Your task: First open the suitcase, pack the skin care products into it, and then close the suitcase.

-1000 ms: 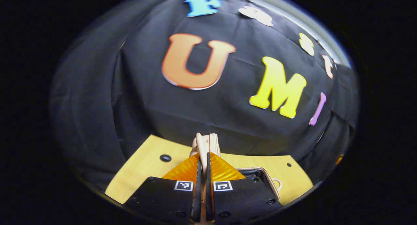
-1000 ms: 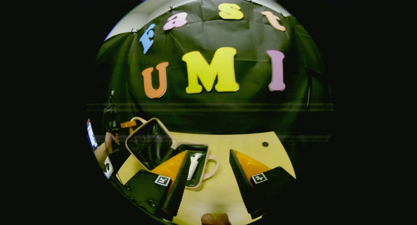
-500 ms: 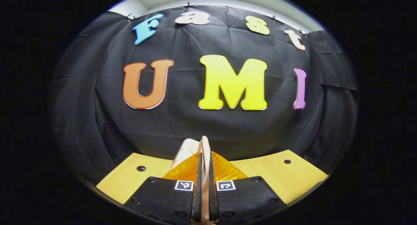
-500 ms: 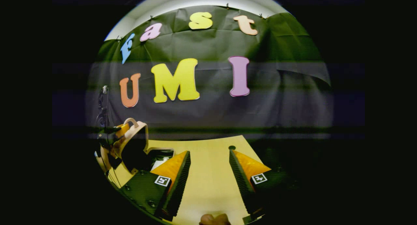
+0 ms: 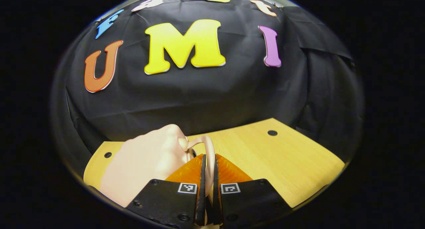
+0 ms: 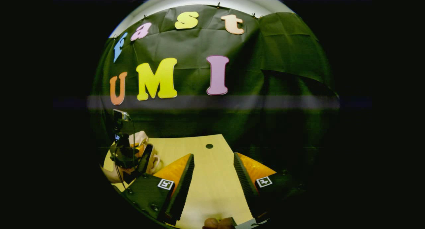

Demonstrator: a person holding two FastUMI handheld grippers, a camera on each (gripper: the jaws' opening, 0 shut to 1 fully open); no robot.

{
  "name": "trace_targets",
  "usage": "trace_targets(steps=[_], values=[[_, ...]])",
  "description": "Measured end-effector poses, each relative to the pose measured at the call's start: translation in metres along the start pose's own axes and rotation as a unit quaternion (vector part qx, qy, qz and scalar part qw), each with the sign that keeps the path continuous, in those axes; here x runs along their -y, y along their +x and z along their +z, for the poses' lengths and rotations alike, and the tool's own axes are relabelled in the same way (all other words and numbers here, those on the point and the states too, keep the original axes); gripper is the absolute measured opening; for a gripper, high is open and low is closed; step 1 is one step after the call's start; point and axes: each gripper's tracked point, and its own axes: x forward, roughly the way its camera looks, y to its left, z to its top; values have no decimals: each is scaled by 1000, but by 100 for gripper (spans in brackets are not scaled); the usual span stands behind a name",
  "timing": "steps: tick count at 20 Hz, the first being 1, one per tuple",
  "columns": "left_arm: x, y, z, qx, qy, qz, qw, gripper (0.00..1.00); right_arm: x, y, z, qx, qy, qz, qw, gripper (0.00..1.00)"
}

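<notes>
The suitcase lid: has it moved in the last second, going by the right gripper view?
Yes. The suitcase lid has swung down toward the wooden table, closing the case, with the left gripper on its handle.

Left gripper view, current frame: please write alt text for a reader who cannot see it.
The left gripper has its jaws shut on the thin loop handle of a pale pink hard-shell suitcase, whose rounded shell bulges at lower left. Beyond lies a light wooden table with small dark holes, backed by the booth's black cloth wall.
</notes>
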Motion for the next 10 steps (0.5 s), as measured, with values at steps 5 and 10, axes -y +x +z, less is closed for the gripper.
trace_targets(steps=[5,10], values=[[17,22,-38,-40,13,14,999,12,20,9,-1,-8,3,-4,1000,72],[28,28,-50,-56,14,24,998,17,19,23,-7,-21,-2,13,1000,72]])
